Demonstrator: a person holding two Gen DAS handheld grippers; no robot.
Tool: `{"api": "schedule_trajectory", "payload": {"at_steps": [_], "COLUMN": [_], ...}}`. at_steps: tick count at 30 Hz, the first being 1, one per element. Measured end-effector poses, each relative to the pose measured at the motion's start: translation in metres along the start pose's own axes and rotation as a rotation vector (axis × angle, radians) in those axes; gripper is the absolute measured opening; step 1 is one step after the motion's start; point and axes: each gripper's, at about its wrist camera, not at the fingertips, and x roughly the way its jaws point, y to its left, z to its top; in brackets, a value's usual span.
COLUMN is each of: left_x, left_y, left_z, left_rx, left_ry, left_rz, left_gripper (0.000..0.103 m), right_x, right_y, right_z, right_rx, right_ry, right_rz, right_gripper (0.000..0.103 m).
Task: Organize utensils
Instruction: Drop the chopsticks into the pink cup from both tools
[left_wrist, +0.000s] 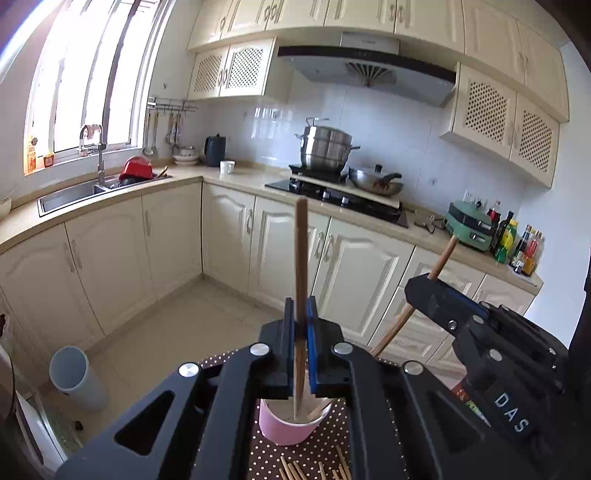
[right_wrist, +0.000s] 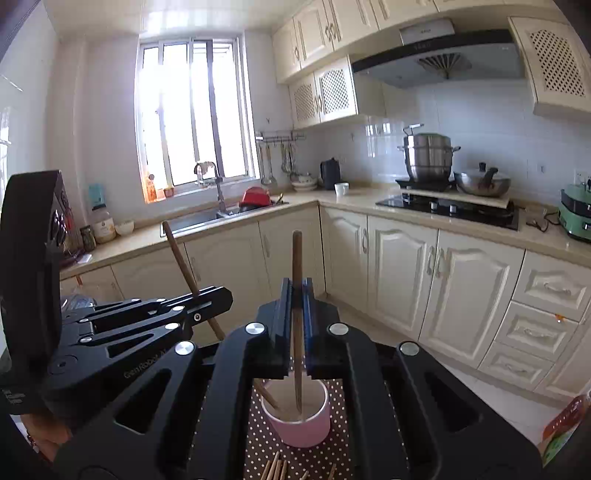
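Observation:
A pink cup (left_wrist: 288, 424) stands on a brown polka-dot mat (left_wrist: 266, 458), just below both grippers. My left gripper (left_wrist: 301, 306) is shut on a wooden chopstick (left_wrist: 300, 251) held upright, its lower tip inside the cup. My right gripper (right_wrist: 296, 291) is shut on another chopstick (right_wrist: 296, 258), also upright with its tip in the cup (right_wrist: 301, 424). Each gripper shows in the other's view, the right one (left_wrist: 424, 286) and the left one (right_wrist: 218, 295). Several loose chopsticks (left_wrist: 295, 470) lie on the mat in front of the cup.
Cream kitchen cabinets and a beige counter (left_wrist: 236, 177) run along the far walls with a sink (left_wrist: 70, 195), a stove (left_wrist: 340, 195) with pots, and bottles (left_wrist: 517, 243). A grey bin (left_wrist: 74, 376) stands on the floor at left.

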Motion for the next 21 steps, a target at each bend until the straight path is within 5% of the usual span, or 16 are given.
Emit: {"api": "schedule_trajectory", "payload": {"at_steps": [12,13,14,16,21], "left_x": [0.024,0.026,0.026,0.023,0.014], "left_y": [0.005,0.007,0.009,0.013,0.019], "left_z": [-0.026,-0.027,-0.028,-0.030,-0.034], "left_rx": [0.043,0.038,0.034,0.025,0.025], "left_ry": [0.089,0.103,0.112,0.100,0.103], "left_rz": [0.049,0.045,0.044,0.059,0.079], "left_gripper": [0.006,0.010,0.027,0.042,0.047], "right_x": [0.022,0.023,0.024,0.025,0.023], "right_y": [-0.006,-0.007,-0.006,-0.007,-0.006], "right_z": [-0.029,-0.030,-0.031,-0.033,-0.036], "right_rx": [0.026,0.029,0.030,0.034,0.051], "right_ry": [0.108,0.116,0.122,0.133,0.148], "right_rz": [-0.023,-0.024,-0.025,-0.023,-0.018], "right_gripper": [0.006,0.006,0.006,0.006,0.007]}}
